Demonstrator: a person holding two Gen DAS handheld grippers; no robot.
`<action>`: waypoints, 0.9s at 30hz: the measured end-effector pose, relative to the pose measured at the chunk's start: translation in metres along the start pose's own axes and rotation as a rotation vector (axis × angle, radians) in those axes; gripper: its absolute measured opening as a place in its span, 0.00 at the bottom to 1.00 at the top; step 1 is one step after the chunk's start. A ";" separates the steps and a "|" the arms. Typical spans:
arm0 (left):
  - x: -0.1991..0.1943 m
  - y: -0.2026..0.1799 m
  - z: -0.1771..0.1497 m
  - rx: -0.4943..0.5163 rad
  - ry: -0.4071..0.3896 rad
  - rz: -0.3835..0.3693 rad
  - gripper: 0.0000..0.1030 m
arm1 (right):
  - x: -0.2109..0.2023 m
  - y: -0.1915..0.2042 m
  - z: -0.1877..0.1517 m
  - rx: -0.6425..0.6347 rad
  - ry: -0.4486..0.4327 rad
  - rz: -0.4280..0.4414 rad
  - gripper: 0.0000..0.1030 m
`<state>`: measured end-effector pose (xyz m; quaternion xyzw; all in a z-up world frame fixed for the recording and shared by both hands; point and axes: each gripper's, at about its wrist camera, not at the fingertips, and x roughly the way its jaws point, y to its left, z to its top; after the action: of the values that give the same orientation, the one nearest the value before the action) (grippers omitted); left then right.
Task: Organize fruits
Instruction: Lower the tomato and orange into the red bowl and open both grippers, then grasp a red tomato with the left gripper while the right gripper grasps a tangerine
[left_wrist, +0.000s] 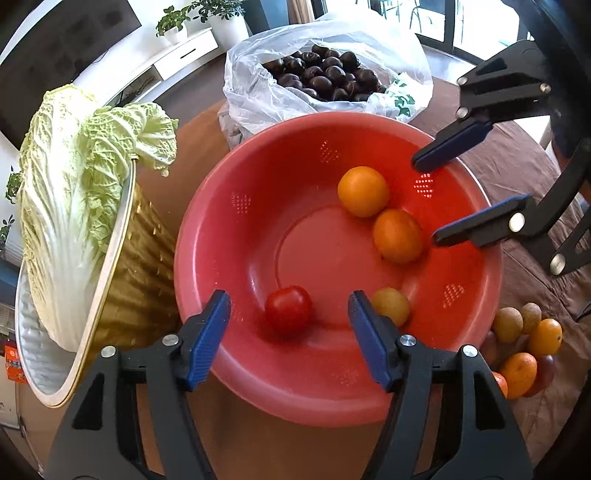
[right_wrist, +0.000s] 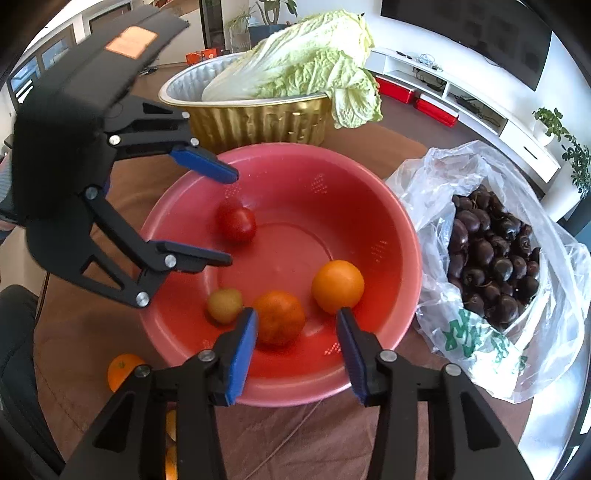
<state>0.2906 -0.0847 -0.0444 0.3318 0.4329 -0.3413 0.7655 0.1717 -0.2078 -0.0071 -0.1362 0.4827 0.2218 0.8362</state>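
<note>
Both grippers, left (left_wrist: 289, 325) and right (right_wrist: 296, 341), hang wide apart and empty over the red basin (left_wrist: 461, 325) (tomato (left_wrist: 288, 310) and three citrus fruits inside)

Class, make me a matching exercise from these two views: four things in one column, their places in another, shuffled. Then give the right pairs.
Things:
1. tomato
2. cabbage
3. dark round fruits
4. loose citrus pile

Places:
A. in the clear plastic bag
B. on the tablecloth outside the bowl
C. in the gold foil tray
D. in the red bowl

Pairs: 1-D, 2-C, 3-A, 4-B
</note>
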 end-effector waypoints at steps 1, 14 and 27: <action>-0.005 0.000 -0.002 -0.001 -0.009 0.004 0.63 | -0.004 -0.001 -0.002 0.002 -0.007 -0.001 0.46; -0.095 -0.049 -0.070 -0.043 -0.152 -0.028 1.00 | -0.096 0.037 -0.088 0.066 -0.180 0.043 0.59; -0.103 -0.159 -0.143 -0.131 -0.124 -0.054 1.00 | -0.062 0.087 -0.153 0.114 -0.120 0.121 0.54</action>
<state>0.0597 -0.0327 -0.0445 0.2475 0.4150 -0.3526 0.8013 -0.0137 -0.2151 -0.0301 -0.0454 0.4508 0.2518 0.8551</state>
